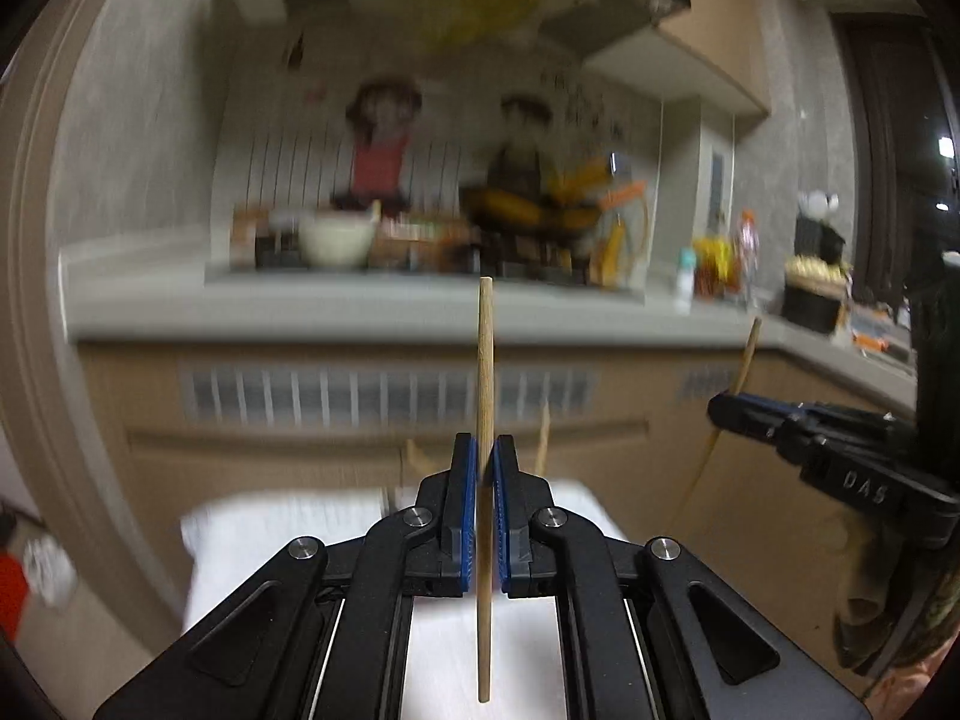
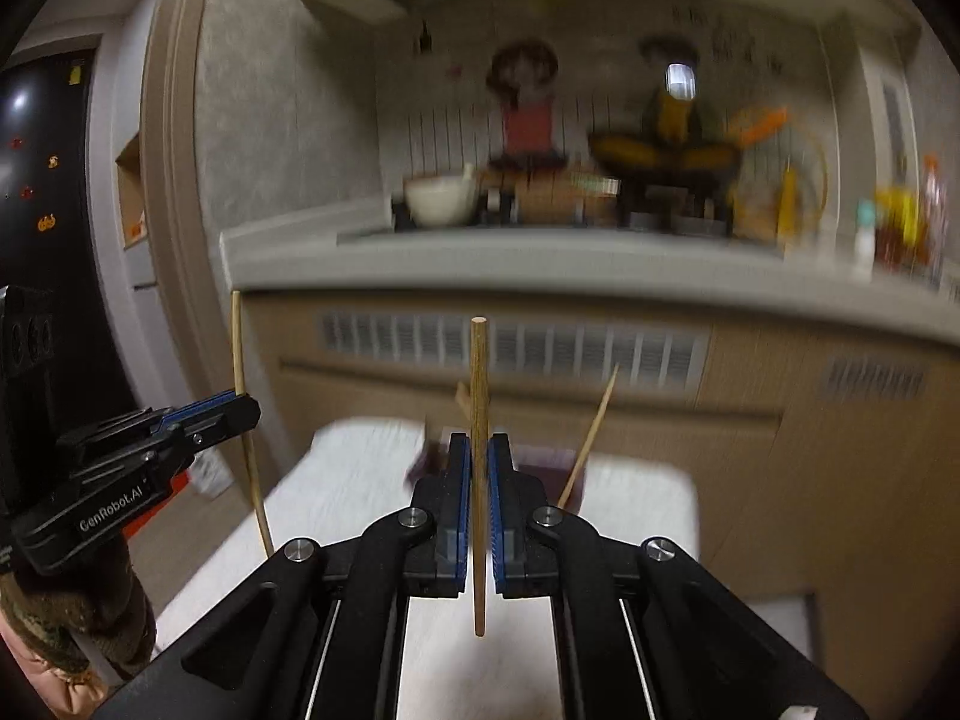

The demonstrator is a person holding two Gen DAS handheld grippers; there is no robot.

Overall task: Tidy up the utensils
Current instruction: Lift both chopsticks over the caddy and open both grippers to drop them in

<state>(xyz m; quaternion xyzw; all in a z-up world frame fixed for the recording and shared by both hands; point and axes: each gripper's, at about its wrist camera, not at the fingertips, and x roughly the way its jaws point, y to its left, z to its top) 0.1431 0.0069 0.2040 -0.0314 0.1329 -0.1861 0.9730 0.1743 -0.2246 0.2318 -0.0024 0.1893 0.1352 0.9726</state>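
Chopstick one [image 1: 485, 420] stands upright, clamped between the blue pads of the left gripper [image 1: 486, 468], above a white table [image 1: 270, 552]. Chopstick two [image 2: 479, 468] stands equally upright, pinched in the right gripper [image 2: 479, 462], both jaws narrowed onto wood. Grippers sit side by side facing a blurred kitchen counter [image 1: 360, 306]; another stick [image 2: 591, 438] leans from a dark holder [image 2: 546, 462] on the table.

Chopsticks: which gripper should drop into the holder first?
Right, marginally. The right gripper and left gripper are each shut on an upright stick: right chopstick, left chopstick. The dark holder shows straight ahead of the right fingertips; in the left wrist view it is hidden.
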